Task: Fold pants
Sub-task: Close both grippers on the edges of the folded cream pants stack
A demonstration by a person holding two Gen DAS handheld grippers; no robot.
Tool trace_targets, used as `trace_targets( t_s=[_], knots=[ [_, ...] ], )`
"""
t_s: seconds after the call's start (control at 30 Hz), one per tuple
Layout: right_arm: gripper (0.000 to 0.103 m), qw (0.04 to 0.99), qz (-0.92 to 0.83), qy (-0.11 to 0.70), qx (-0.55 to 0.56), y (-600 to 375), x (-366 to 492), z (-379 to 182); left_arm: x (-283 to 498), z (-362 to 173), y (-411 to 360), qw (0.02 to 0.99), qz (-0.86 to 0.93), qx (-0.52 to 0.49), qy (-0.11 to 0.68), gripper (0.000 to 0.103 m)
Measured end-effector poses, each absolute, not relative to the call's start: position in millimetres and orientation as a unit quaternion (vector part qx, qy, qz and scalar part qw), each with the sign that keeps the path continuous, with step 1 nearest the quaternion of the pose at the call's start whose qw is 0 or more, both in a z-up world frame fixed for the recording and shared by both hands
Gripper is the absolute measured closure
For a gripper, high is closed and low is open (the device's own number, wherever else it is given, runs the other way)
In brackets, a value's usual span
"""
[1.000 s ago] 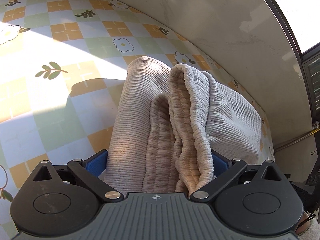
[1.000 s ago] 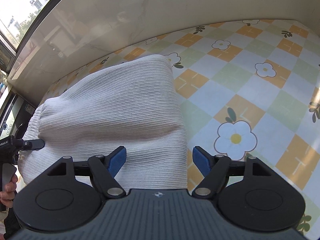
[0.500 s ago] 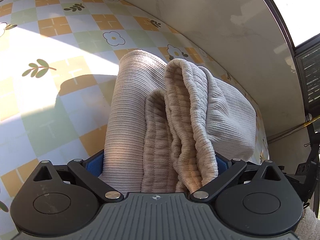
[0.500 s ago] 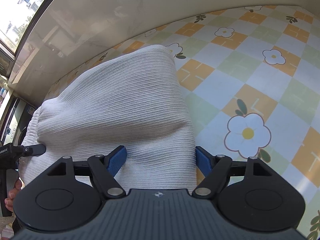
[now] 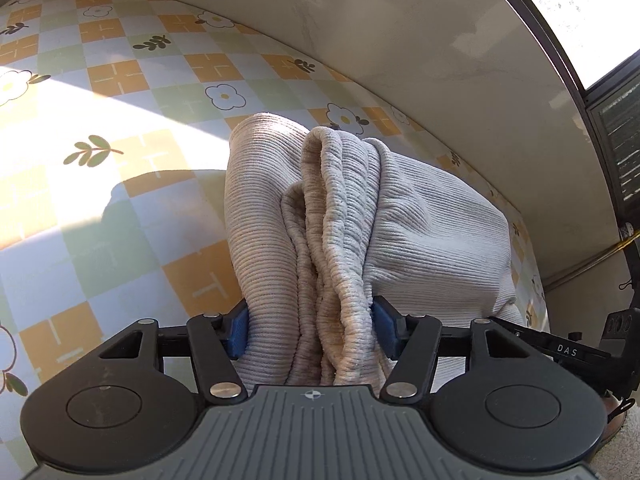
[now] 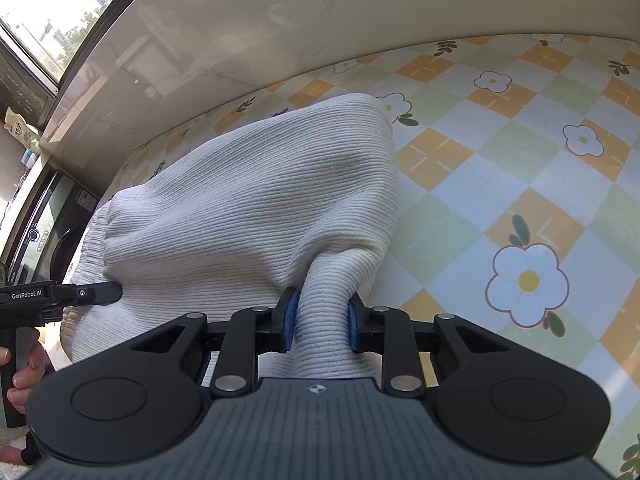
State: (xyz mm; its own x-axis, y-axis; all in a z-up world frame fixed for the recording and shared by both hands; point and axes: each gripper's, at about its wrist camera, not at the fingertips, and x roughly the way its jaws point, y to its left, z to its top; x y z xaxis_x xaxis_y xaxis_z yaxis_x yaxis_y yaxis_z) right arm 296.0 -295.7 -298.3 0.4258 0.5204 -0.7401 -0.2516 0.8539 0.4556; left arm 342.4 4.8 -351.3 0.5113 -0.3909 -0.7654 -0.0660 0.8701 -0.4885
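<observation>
**Item: ribbed knit pants, partly folded, gripped at both near corners**

Pants (image 6: 256, 200): pale beige ribbed knit, lying in a thick multi-layer bundle on a table covered with a checked, flower-printed cloth (image 6: 520, 152), close to the pale wall at the back. Near edge overhangs toward both cameras.

Handling, judged: soft, limp and fairly light; thick and springy where layers stack. The ribbed surface should grip well against the pads, but layers may slide over one another or an inner layer slip free. Best taken at the two near corners with all layers pinched together, as now.

Left gripper (image 5: 308, 330): jaws have just been closing; blue pads press on a fat stack of folds with a rolled hem, so the opening is moderate.

Right gripper (image 6: 318, 320): jaws have just been closing; narrow, pinching a bunched ridge of cloth at the near right corner.

Hard to make out: the number of layers held; whether waistband or leg ends are nearest; the underside and far edge of the bundle. The person's hand (image 6: 24, 368) on the left tool's handle is cut off at the frame edge. Strong sunlight washes out part of the cloth in the left view.
</observation>
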Motion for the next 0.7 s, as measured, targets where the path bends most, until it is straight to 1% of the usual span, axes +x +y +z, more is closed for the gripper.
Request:
trace_targets(
  t_s=[0.2,0.37,0.5,0.7],
  knots=[
    [0.079,0.825,0.254,0.488,0.13,-290.6,281.4,-294.6,319.0,-346.5,9.8,0.836,-0.079,-0.234,0.49,0.042],
    [0.069,0.82,0.243,0.493,0.159,-297.5,288.2,-303.7,315.1,-348.8,12.9,0.836,-0.071,-0.244,0.487,0.042],
    [0.063,0.818,0.248,0.497,0.15,-298.7,291.0,-305.3,315.5,-348.4,12.5,0.836,-0.072,-0.241,0.487,0.042],
    [0.053,0.809,0.243,0.504,0.177,-305.1,293.1,-313.2,307.3,-346.5,9.7,0.839,-0.069,-0.239,0.484,0.042]
  ],
)
